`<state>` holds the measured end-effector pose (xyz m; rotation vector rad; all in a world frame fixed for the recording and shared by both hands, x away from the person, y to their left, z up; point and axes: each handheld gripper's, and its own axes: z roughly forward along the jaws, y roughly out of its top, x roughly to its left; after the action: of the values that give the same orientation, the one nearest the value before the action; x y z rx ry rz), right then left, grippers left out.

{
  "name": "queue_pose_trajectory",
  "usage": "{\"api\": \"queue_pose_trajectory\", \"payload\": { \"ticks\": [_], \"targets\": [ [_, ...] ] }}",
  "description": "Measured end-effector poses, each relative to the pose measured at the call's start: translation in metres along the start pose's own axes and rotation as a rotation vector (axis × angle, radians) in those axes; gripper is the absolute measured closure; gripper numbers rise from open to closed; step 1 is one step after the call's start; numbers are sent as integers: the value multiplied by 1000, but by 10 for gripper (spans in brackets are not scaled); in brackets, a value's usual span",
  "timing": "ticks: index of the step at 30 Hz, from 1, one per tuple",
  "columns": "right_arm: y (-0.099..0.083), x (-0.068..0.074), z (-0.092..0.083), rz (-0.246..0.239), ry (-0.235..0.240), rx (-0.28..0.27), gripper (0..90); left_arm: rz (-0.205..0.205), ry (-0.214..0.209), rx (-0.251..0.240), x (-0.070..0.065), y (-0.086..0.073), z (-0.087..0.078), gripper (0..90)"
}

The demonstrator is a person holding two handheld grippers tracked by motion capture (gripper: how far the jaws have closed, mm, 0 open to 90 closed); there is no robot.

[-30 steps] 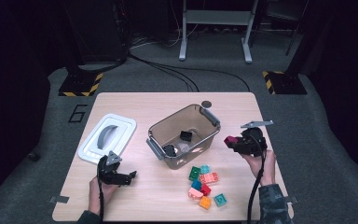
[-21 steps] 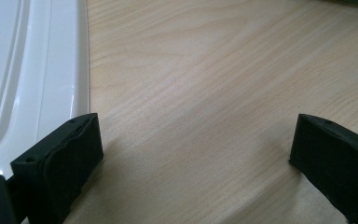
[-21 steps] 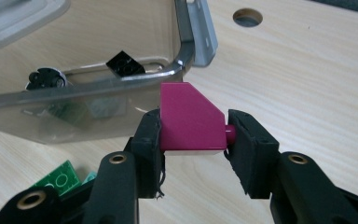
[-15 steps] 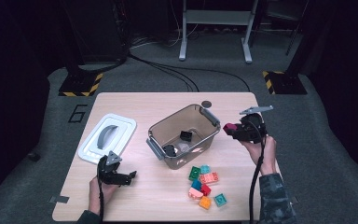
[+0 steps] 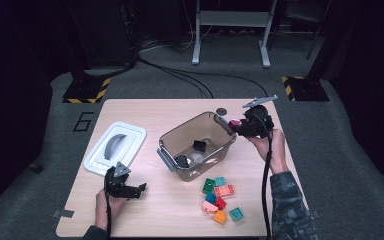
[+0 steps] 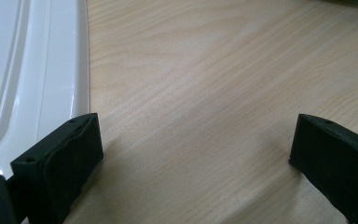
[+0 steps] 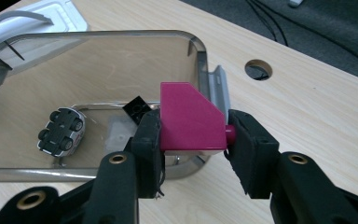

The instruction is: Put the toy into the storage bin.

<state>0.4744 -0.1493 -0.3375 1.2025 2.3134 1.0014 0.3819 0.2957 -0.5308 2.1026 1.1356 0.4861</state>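
A lab or recording workspace is suggested rather than a home. A plain wooden table [image 5: 145, 215] is set on grey carpet marked with a painted number 6 [image 5: 83, 121], and black-and-yellow hazard tape [image 5: 86, 91] is seen on weighted stand bases beyond the tabletop's far corners. Black cables [image 5: 180, 75] are trailed across the floor behind the tabletop's far edge, a grey metal frame [image 5: 230, 30] is stood at the back, and the surroundings are kept dark.
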Motion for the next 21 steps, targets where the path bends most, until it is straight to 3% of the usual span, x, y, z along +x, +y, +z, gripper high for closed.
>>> {"api": "queue_pose_trajectory", "payload": {
  "ticks": [8,21],
  "targets": [
    [10,6,17,-26,13,51,569,2,-1,-3,0,0,0,22],
    [7,13,44,-63,9,157,568,0,0,-3,0,0,0,23]
  ]
}}
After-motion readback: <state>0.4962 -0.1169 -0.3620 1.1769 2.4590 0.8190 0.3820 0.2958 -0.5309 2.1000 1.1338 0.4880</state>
